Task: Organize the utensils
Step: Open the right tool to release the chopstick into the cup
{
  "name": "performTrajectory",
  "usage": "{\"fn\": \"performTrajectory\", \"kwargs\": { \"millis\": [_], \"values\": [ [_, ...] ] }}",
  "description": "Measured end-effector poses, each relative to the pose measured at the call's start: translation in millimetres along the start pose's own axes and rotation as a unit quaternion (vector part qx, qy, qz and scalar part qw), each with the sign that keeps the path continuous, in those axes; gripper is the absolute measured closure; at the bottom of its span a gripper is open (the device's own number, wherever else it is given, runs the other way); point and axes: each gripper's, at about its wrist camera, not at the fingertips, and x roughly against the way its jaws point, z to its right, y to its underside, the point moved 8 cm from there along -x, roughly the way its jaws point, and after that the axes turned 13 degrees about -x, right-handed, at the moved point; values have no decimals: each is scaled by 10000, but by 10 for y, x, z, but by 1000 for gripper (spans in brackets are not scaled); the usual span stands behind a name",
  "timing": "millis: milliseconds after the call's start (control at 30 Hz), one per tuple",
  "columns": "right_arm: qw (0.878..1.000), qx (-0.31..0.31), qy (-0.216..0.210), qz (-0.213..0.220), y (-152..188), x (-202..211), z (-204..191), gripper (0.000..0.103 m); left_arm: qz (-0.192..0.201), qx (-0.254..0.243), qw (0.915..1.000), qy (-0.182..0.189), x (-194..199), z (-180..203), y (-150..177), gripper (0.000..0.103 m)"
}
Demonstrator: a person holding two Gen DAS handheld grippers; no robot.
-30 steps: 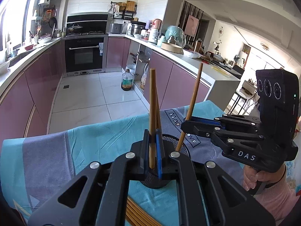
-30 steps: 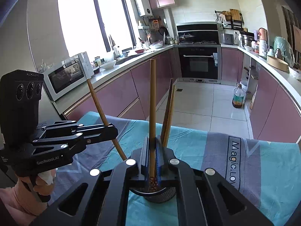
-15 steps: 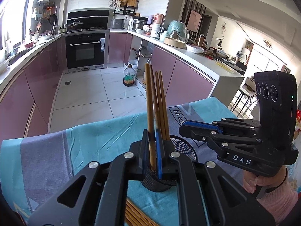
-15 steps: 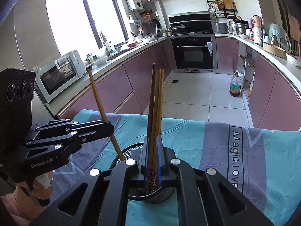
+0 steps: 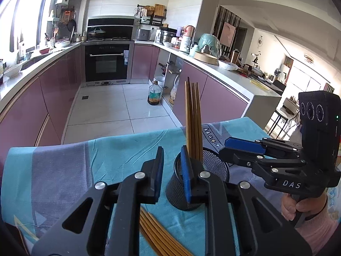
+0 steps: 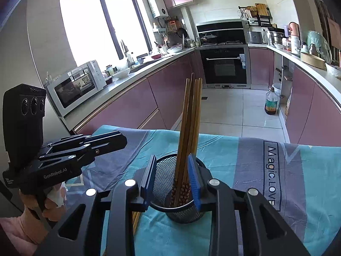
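Looking along the left gripper [image 5: 172, 171], a black mesh cup [image 5: 210, 166] stands on the teal and grey tablecloth [image 5: 64, 166], near the cloth's near edge, with four brown chopsticks [image 5: 192, 119] upright in it. More loose chopsticks [image 5: 157, 234] lie flat at the near edge, partly hidden under the gripper's frame. The right gripper [image 5: 240, 144] reaches in from the right, its tip just beside the cup, a hand [image 5: 298, 207] on its grip. The left jaws are opening with nothing between them; the right blue pad [image 5: 185, 175] stands in front of the cup wall (touching or not, I cannot tell).

From the right wrist, the cup [image 6: 164, 179] sits straight ahead between the opening jaws of the right gripper [image 6: 172, 181], and the chopsticks [image 6: 189, 128] lean close to the right pad [image 6: 194, 183] without being pinched. The left gripper [image 6: 106, 141] hangs over the cloth's [image 6: 234, 153] left edge, well left of the cup, and blocks nothing.
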Motion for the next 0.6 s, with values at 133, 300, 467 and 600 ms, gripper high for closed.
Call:
{"fn": "performTrajectory", "kwargs": {
  "millis": [133, 300, 467, 600],
  "values": [
    [9999, 55, -108, 108, 69, 117, -78, 69, 215, 18, 9996, -179, 229, -59, 82, 72],
    [9989, 294, -343, 149, 224, 267, -257, 60, 433, -101, 9981, -438, 525, -54, 252, 54],
    [9975, 580, -365, -198, 550, 188, -397, 58, 227, -133, 9983, -515, 625, -91, 591, 49],
    [9960, 620, -291, -575, 863, 12, -403, 58, -177, -27, 9983, -547, 566, -143, 942, 49]
  ]
}}
